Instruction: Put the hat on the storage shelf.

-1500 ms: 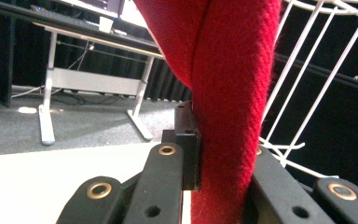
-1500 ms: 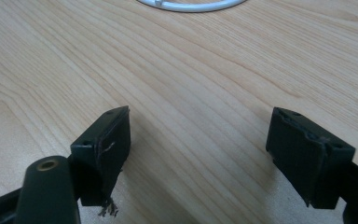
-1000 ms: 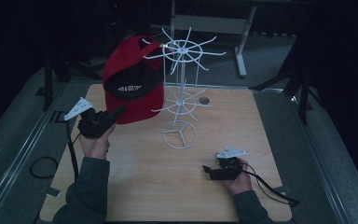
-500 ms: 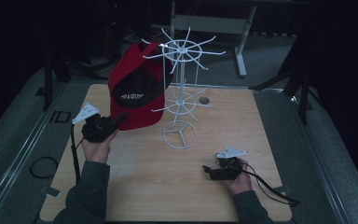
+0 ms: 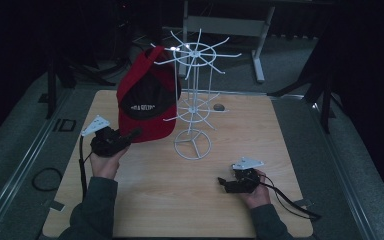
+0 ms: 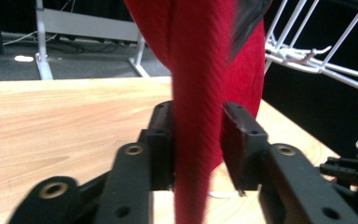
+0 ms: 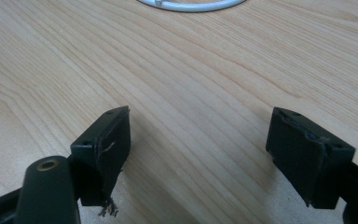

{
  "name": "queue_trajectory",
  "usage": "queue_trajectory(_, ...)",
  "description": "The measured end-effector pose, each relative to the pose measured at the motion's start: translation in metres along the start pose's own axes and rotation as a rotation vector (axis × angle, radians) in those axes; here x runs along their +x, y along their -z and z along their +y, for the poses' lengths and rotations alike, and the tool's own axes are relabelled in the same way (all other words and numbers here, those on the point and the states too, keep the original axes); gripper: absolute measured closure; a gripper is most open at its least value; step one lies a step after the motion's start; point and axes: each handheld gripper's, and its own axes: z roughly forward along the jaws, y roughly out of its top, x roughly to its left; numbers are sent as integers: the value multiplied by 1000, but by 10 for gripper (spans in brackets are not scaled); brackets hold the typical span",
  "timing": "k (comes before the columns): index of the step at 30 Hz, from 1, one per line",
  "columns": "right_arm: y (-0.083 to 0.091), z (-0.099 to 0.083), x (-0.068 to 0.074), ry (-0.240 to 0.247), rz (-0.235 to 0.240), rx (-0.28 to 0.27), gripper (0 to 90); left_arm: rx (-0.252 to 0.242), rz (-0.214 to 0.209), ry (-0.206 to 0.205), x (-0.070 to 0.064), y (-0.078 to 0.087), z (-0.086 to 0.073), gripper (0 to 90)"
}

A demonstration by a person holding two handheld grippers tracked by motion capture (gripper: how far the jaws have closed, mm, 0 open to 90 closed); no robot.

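Red cap (image 5: 147, 102) brim clamped in left gripper (image 5: 130, 136) fingers beside white wire rack (image 5: 194, 95); right gripper (image 5: 222, 182) fingers spread wide, rested on table (image 5: 260, 130).

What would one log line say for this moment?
left gripper: shut on red cap brim | right gripper: open, over wooden table | white wire rack: upright

The high view looks forward and down on the whole table (image 5: 280, 150) from the person's side, fairly far off. The left gripper view sits low at 9 o'clock, facing the cap (image 6: 200, 93) up close. The right gripper view, at 5 o'clock, skims the tabletop toward the rack (image 7: 186, 4), as the high view does too.
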Motion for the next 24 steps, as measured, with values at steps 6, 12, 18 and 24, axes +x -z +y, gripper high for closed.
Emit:
queue_trajectory(6, 0, 0, 0, 0, 0, 0, 217, 16, 8, 0, -1, -2, -1, 487)
queue_trajectory(12, 0, 0, 0, 1, -1, -1, 217, 54, 70, 0, -1, -6, -2, 300)
queue_trajectory(18, 0, 0, 0, 6, -2, -3, 217, 63, 101, 25, 3, -6, -6, 221)
queue_trajectory(24, 0, 0, 0, -1, -1, -1, 217, 65, 112, 37, 8, -4, -10, 212)
